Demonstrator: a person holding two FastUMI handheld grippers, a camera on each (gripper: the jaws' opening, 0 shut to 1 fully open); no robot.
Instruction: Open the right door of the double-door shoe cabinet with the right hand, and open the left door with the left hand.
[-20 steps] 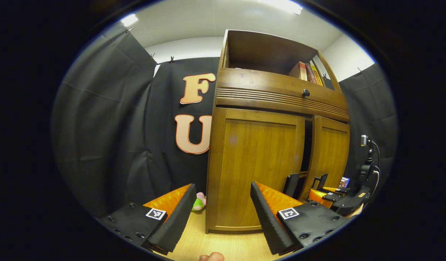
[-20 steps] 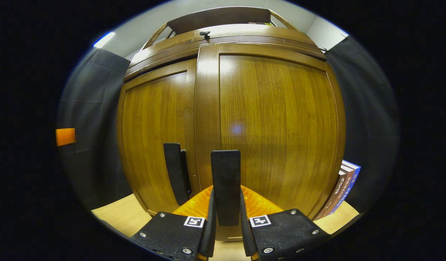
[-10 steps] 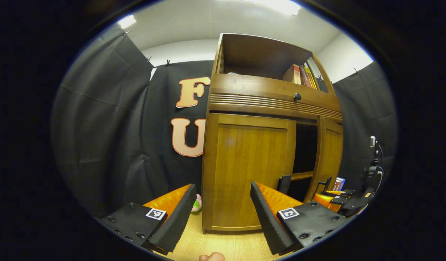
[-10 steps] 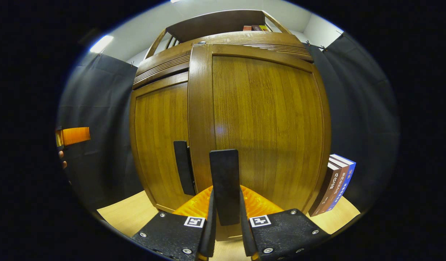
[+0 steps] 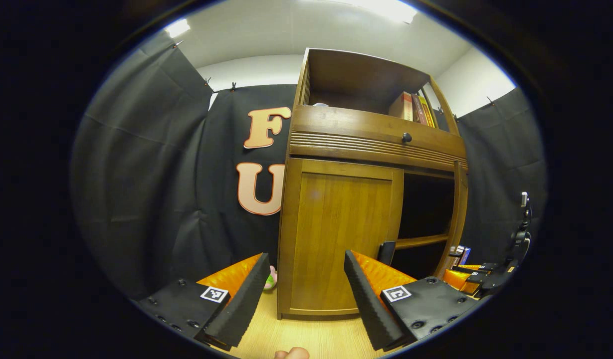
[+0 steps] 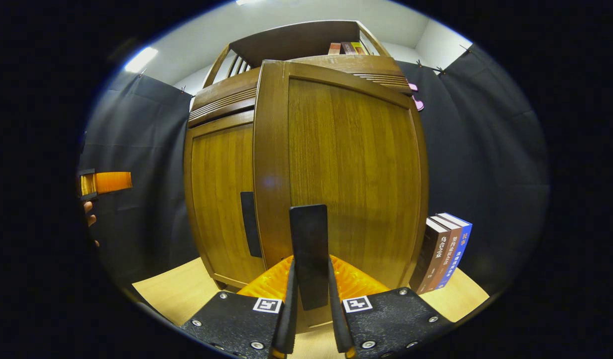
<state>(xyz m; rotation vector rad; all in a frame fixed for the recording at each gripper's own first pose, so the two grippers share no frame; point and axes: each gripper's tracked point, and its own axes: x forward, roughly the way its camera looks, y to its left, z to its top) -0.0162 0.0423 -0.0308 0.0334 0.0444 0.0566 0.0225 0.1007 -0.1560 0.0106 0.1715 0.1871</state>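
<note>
Cabinet (image 5: pixel 343 239) stands on the pale wood worktop (image 5: pixel 311 336), right door (image 6: pixel 346 174) swung wide, left door (image 5: pixel 343 239) flat shut. The right tongs (image 6: pixel 310 279) are clamped on that right door's black handle (image 6: pixel 309 249), both fingers pressing its sides. The left tongs (image 5: pixel 306 289) gape wide, gripping nothing, short of the left door. The left gripper view offers the dark open compartment (image 5: pixel 426 209) with its inner shelf (image 5: pixel 416 242), the right door edge-on, the drawer knob (image 5: pixel 406 137) and books on top (image 5: pixel 413 107). The right gripper view offers the right door's face, the left door's handle (image 6: pixel 248 224) beside it, and books standing on the worktop (image 6: pixel 443 252). Their spine lettering is too small to read. Square black-and-white markers (image 6: pixel 267 304) sit on the tongs.
</note>
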